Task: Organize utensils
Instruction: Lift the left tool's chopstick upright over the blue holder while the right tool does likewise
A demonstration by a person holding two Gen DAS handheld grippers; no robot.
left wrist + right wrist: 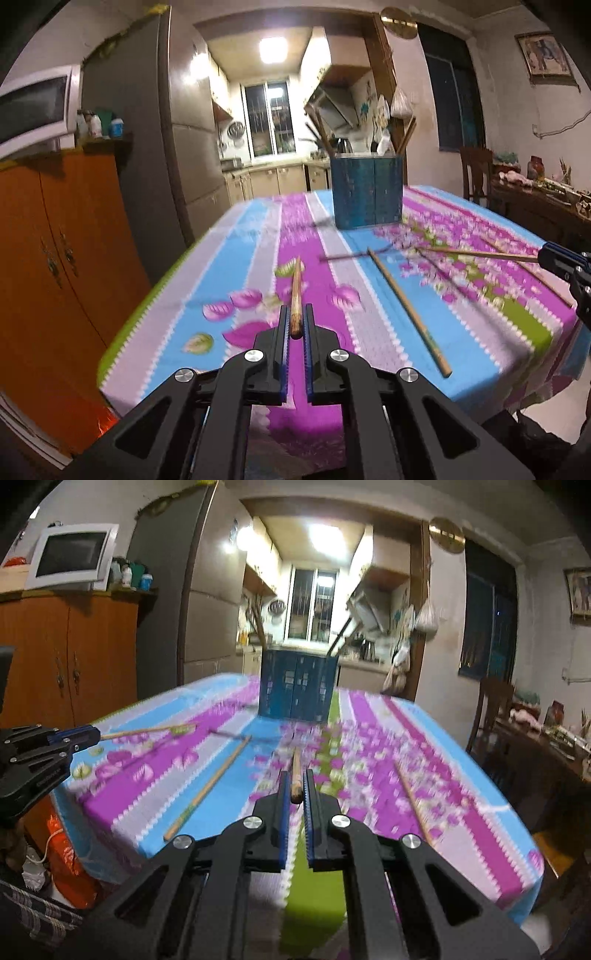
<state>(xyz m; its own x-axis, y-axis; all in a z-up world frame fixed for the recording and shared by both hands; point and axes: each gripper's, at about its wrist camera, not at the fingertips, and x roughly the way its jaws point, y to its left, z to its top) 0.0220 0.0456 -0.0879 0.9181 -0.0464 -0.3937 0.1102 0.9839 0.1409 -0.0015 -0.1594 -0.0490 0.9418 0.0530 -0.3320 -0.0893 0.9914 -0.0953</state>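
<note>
My left gripper is shut on the thick end of a wooden chopstick that points ahead over the striped tablecloth. My right gripper is shut on another chopstick, also pointing forward. Each gripper shows in the other's view: the right gripper with its chopstick at the right edge, the left gripper with its chopstick at the left. A blue utensil holder stands at the table's far side with chopsticks in it, and the holder is straight ahead in the right wrist view.
Loose chopsticks lie on the cloth: one chopstick between the grippers, the same chopstick left of centre, another chopstick to the right. An orange cabinet stands left of the table; a wooden chair and cluttered sideboard stand right.
</note>
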